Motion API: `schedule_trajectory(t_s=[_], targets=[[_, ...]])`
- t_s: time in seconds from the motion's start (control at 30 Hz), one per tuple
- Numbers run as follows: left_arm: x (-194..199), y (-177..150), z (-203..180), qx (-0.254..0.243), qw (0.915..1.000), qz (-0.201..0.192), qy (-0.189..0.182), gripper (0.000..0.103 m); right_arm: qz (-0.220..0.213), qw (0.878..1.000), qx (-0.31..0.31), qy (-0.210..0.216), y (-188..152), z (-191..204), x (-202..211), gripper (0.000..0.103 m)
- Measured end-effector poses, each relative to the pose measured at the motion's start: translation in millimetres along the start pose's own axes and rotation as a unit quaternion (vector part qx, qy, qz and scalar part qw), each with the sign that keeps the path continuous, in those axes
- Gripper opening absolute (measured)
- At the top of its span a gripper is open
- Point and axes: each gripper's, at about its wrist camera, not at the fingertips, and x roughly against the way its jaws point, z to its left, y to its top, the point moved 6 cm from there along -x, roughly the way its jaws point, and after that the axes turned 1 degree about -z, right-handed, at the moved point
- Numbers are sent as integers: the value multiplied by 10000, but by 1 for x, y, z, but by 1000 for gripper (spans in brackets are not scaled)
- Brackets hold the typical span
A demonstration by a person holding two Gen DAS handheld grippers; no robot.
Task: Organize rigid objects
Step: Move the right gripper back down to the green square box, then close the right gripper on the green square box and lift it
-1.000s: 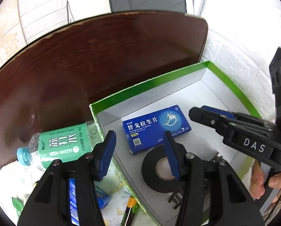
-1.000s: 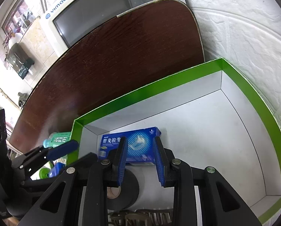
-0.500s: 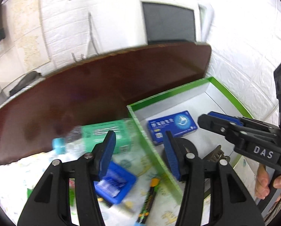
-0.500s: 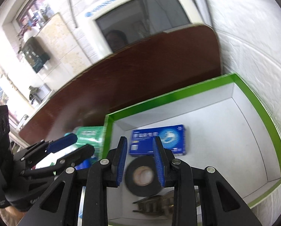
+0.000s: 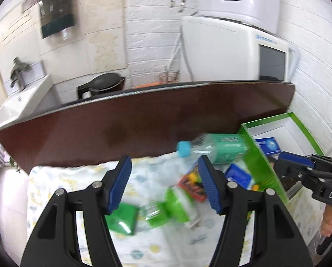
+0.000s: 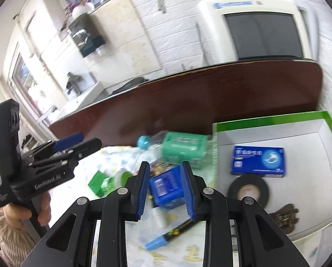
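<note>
A green-rimmed box (image 6: pixel 266 120) sits at the right and holds a blue medicine carton (image 6: pixel 258 161), a black tape roll (image 6: pixel 248 189) and a metal clip (image 6: pixel 285 218). Left of it, on a patterned cloth (image 5: pixel 77 178), lie a soda water bottle (image 5: pixel 217 148), a blue case (image 6: pixel 166 187), a marker (image 6: pixel 170 235), a green-capped jar (image 5: pixel 179 207) and a green packet (image 5: pixel 121 220). My left gripper (image 5: pixel 163 182) is open and empty above the cloth. My right gripper (image 6: pixel 164 189) is open and empty, above the blue case.
The cloth lies on a dark brown table (image 5: pixel 143 120) against a white brick wall. A white appliance (image 6: pixel 259 29) stands behind the table at the right. A sink (image 5: pixel 17 102) and a dark pot (image 5: pixel 103 86) lie beyond the far edge.
Both grippers have pulled back and swung left, away from the box. The view has gone from the box's inside to the loose things on the cloth. Both stay open.
</note>
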Motion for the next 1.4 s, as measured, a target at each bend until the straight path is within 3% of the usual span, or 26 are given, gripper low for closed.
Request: schedule_trajectory(t_s=[0.23,0.43,0.57,0.7,0.87,1.0,1.3,1.4], targets=[[-8,-41,65,480,9983,262,225,61,447,9981,266,330,-21,59,-32,30],[-27,-76,105,925,9937,635,32,59,902,9934,323,627,-47,108,-68,30],[-40,-92,116,1202,9888,823,-317,48,1351,9864,-322,880,-71,126,-101,30],[-49,-99,123,1337,9858,902,-473,41,1752,9745,-1133,825,-93,126,-134,30],[-57,-105,127,1378,9835,981,-642,37,1668,9661,-1883,584,-97,118,-158,30],[-63,-109,128,1375,9818,1045,-794,35,1440,9653,-2133,436,-90,117,-166,30],[-69,-119,120,1458,9726,1155,-1398,30,1501,9632,-2207,324,-86,121,-194,30],[-64,-120,117,1350,9764,1096,-1278,30,1605,9678,-1915,307,-85,127,-194,30]])
